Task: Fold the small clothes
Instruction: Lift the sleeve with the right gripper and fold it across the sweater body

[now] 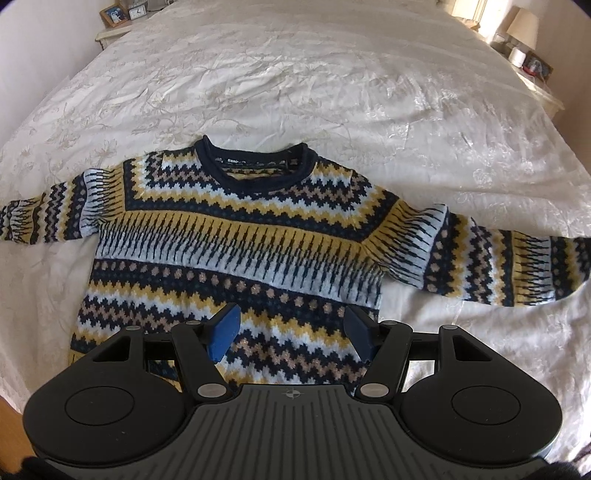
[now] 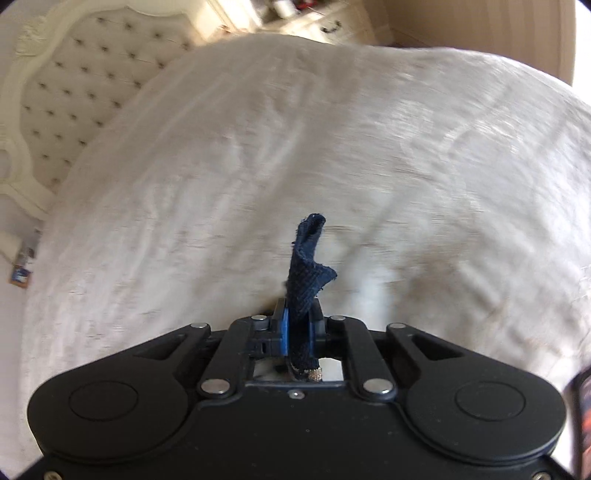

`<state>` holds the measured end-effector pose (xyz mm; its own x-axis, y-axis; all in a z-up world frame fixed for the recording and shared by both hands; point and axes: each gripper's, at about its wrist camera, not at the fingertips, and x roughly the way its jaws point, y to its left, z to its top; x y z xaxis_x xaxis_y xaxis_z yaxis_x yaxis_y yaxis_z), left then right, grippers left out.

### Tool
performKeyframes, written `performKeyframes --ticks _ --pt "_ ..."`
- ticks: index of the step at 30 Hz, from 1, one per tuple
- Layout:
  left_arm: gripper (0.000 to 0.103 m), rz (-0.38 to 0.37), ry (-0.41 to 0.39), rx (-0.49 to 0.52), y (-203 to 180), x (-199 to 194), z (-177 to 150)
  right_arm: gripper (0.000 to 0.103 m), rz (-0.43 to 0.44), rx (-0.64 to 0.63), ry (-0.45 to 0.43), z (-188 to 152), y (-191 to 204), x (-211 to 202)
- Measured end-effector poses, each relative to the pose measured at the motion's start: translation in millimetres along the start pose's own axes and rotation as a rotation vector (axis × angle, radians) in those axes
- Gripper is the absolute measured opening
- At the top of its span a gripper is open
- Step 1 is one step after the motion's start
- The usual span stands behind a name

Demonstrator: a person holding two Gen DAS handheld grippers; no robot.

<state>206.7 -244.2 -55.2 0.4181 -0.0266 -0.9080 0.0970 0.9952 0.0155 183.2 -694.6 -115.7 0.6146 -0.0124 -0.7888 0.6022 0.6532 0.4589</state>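
You have one patterned sweater (image 1: 229, 243) spread flat on one bed (image 1: 295, 92), with two sleeves out to the sides. You hold two tongs: the left tongs (image 1: 291, 334) carry two blue pads, standing apart over the sweater's lower part; the right tongs (image 2: 299, 332) pinch one strip of navy knit fabric (image 2: 308, 258). At the far end of the bed you see one tufted headboard (image 2: 74, 92), one lamp (image 1: 524, 26), and two small framed items (image 1: 114, 14) on the nightstand.
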Motion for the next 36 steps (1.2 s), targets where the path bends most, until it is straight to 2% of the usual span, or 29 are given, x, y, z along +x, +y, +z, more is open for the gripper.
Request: performKeyframes --ticks 5,9,16,22,26,29,33,36 --pt "0.061 -0.018 -0.012 0.012 16 0 1 0.017 0.072 -0.089 -0.016 -15 62 -20" --pt "0.061 -0.041 -0.011 0.014 41 4 1 0.017 0.157 -0.114 -0.012 -33 118 -28" --pt "0.061 -0.06 -0.024 0.01 121 10 4 0.017 0.253 -0.187 0.009 -81 240 -19" --pt "0.061 -0.014 -0.052 -0.018 209 14 13 0.017 0.314 -0.271 0.08 -148 352 10" --pt "0.061 0.025 -0.044 -0.046 267 20 18 0.017 0.355 -0.342 0.153 -207 423 41" --pt "0.061 0.05 -0.038 -0.061 302 24 20 0.017 0.348 -0.388 0.221 -251 466 71" --pt "0.061 0.082 -0.034 -0.07 338 28 21 0.017 0.293 -0.481 0.282 -303 501 107" --pt "0.061 0.084 -0.031 -0.08 355 32 22 0.035 0.287 -0.498 0.308 -333 514 123"
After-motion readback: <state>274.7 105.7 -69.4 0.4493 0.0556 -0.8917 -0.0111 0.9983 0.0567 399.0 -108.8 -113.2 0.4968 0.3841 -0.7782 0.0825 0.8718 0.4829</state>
